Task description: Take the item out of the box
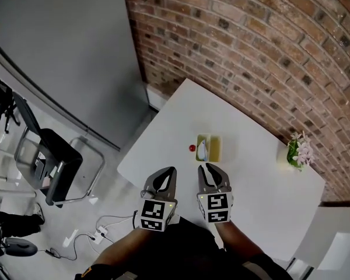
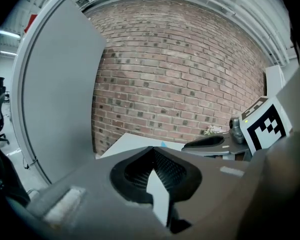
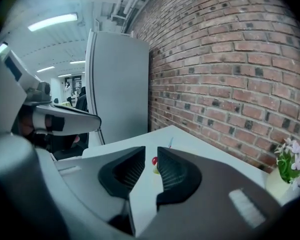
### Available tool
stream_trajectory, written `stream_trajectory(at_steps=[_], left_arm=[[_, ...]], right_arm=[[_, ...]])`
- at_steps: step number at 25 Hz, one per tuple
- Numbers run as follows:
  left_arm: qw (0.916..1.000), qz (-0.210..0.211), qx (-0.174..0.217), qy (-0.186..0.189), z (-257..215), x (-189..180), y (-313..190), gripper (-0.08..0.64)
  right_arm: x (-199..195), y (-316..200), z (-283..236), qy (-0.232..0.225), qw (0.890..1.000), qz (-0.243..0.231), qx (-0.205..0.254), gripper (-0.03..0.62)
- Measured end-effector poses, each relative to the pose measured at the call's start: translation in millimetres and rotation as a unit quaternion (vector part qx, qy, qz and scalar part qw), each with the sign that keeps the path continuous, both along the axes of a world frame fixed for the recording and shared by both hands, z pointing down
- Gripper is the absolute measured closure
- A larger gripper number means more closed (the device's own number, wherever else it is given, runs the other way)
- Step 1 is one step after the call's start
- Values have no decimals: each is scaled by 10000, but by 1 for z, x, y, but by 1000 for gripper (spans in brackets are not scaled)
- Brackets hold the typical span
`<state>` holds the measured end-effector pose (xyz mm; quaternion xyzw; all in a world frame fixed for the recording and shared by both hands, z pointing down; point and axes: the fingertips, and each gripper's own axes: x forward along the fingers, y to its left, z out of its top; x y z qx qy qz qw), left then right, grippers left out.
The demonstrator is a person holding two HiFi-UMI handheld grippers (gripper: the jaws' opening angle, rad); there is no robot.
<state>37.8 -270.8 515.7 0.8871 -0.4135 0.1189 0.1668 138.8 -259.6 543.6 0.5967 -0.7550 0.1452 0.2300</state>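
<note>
A small yellow box [image 1: 214, 147] sits mid-table on the white table [image 1: 262, 185], with a blue-and-white item [image 1: 203, 149] lying in it. A little red ball [image 1: 192, 148] rests on the table just left of the box. Both grippers hover over the near table edge, short of the box. My left gripper [image 1: 170, 171] [image 2: 151, 149] has its tips together and nothing between them. My right gripper [image 1: 204, 168] [image 3: 151, 151] has a narrow gap between its jaws and holds nothing; through that gap the red ball [image 3: 154, 160] shows farther off.
A pot of pale flowers [image 1: 297, 152] stands at the table's right edge by the brick wall [image 1: 268, 57]. A grey panel [image 1: 64, 51] rises to the left. On the floor below are a black chair [image 1: 55, 165] and a power strip with cables [image 1: 99, 233].
</note>
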Motion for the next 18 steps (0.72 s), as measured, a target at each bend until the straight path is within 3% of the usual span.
stream_trajectory(at_steps=[18], left_arm=[[9980, -54, -522, -354, 61, 6, -35, 555]], right_arm=[[25, -30, 51, 436, 9969, 135, -637, 469]])
